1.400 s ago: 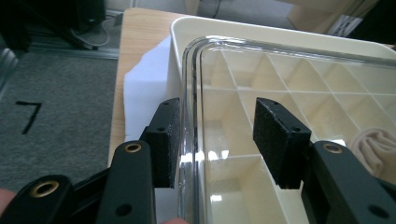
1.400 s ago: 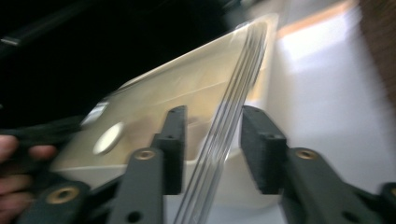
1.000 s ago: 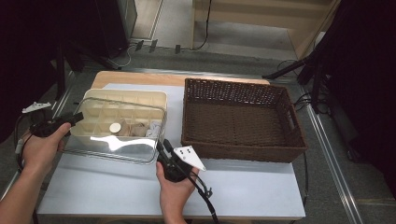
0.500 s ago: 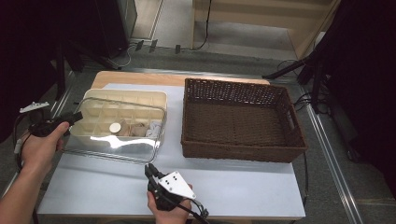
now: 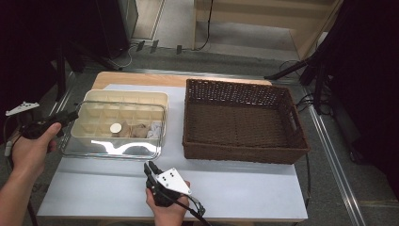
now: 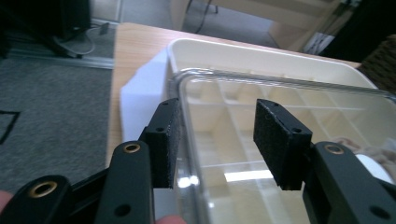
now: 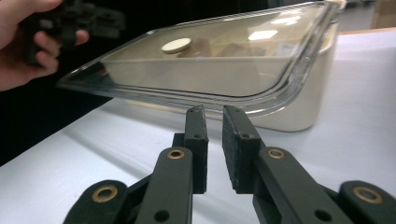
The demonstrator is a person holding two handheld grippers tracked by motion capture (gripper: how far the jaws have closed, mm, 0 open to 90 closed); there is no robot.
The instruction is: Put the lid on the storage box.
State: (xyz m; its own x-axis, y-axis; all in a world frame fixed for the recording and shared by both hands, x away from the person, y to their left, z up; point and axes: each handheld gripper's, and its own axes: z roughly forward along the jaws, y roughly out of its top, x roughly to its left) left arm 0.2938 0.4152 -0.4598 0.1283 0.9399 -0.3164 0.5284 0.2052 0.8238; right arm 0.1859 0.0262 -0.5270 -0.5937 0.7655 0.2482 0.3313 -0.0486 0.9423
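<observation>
— So, where does the lid job stand?

— Partly done, I'd judge. The clear lid [image 5: 115, 129] sits left of centre in the high view, tilted over the cream compartment box [image 5: 126, 96] rather than seated flat; in the right gripper view its near edge is lifted well above the white table [image 5: 244, 188].

— Who has hold of it?

— The left gripper [image 5: 61, 120], at the left edge of the high view. In the left gripper view the lid's rim runs between the two pads [image 6: 164, 135], but the jaws stand apart with a gap on either side of the rim, so I would not call it a firm clamp.

— And the other one?

— The right gripper [image 7: 214, 122] is low in the middle of the high view, over the table and short of the lid. Its jaws are close together with a narrow slit between them, holding nothing.

— What's inside the box?

— A pale round disc [image 5: 115, 127] and some brownish pieces beside it, seen through the lid. I cannot tell what they are.

— What's left?

— Either taking the lid fully away or setting it down square; which, I cannot say. The wicker basket [image 5: 244, 120] at centre right holds nothing so far.
</observation>
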